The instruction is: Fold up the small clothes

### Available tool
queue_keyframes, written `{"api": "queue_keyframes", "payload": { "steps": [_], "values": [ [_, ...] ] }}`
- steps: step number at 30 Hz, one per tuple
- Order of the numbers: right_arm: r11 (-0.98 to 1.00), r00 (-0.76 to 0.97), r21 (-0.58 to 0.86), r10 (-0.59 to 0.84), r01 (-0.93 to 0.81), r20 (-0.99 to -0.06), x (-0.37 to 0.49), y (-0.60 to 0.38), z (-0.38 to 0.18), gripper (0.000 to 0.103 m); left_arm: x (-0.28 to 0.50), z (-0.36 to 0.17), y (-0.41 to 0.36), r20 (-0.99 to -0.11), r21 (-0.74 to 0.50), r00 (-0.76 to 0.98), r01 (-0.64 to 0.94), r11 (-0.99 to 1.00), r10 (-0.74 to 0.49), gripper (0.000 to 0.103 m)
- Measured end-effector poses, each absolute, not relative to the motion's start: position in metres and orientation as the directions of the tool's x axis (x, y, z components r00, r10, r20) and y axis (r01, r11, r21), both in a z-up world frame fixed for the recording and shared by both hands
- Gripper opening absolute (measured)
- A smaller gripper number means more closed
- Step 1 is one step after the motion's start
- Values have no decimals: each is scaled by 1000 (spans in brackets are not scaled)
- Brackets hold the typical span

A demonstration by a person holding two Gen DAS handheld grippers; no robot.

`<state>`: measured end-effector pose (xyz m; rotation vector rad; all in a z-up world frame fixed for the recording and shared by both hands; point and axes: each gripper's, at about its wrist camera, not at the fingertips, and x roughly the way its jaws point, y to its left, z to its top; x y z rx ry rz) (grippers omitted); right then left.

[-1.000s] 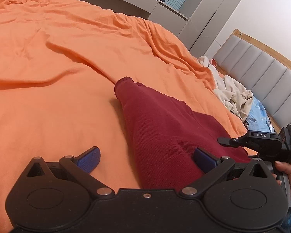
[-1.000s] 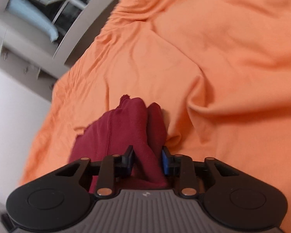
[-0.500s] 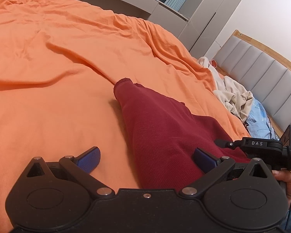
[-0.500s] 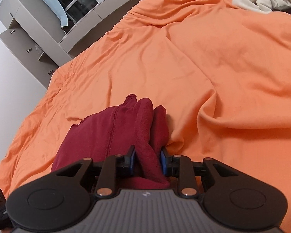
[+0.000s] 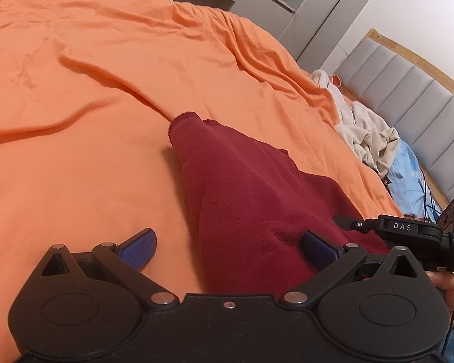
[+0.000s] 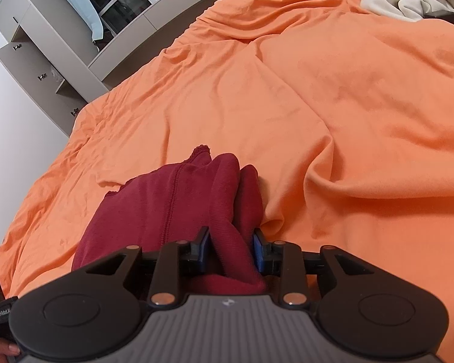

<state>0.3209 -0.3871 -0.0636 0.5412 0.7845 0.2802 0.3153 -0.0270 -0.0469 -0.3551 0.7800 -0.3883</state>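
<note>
Right wrist view: right claw (image 6: 230, 249) sits low over the bed, fingers (image 6: 203, 249) either side of a bunched ridge of the dark red garment (image 6: 172, 205). Jaws have just been opening a little; cloth is between them and looks only loosely pinched, pads touching it w/o visible squeeze. Beyond the tips the garment lies in a rumpled heap on the orange bedsheet (image 6: 363, 115), hem edge at the far end, a stitched seam running fwd from the claw. Far beyond: grey cabinets (image 6: 45, 48).

Left wrist view: left claw (image 5: 228, 246) is spread wide, nothing clamped. Its right pad rests against or just above the garment (image 5: 245, 199); its left pad is over bare sheet (image 5: 75, 151). The cloth runs fwd from between the fingers to a narrow cuffed end. To the right of this claw the other gripper body and a hand (image 5: 448, 284) are in view. Far right: a pile of pale clothes (image 5: 366, 133) near the headboard (image 5: 414, 90).

Failure modes, judged from this state:
- Slip. Loose right grip on a thick bunch; any lift or pull prob. drops some layers, spoiling the fold.
- Sheet pickup. Sheet is creased just beside the right claw; closing low may catch it w/ the garment.
- Uneven fold. Garment is heaped, not flat; folding from here would lock wrinkles in.
- Single-side hold. Left claw grips nothing, so cloth may swing or twist.
</note>
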Motion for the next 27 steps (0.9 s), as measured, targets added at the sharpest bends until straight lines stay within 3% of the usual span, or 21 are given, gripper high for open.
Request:
{"api": "queue_keyframes", "payload": {
  "steps": [4,11,13,19,27],
  "values": [
    [825,682,564,434,-40,-588,321,-387,-65,34,326,-47,-29,-618,-451,621,223,864,-483,103],
    [858,724,505,406,-92,-558,314,-378,-54,19,337,-48,-29,-621,-487,570,258,835,-538,100],
    [870,748,478,396,-120,-533,309,-374,-48,18,337,-48,-28,-597,-519,562,273,810,-573,79],
    [890,812,407,387,-206,-437,296,-358,-28,17,335,-40,-29,-560,-541,590,272,796,-582,41],
    [887,864,328,420,-325,-278,284,-323,-4,16,324,-9,-29,-494,-510,657,312,802,-570,29]
  ]
}}
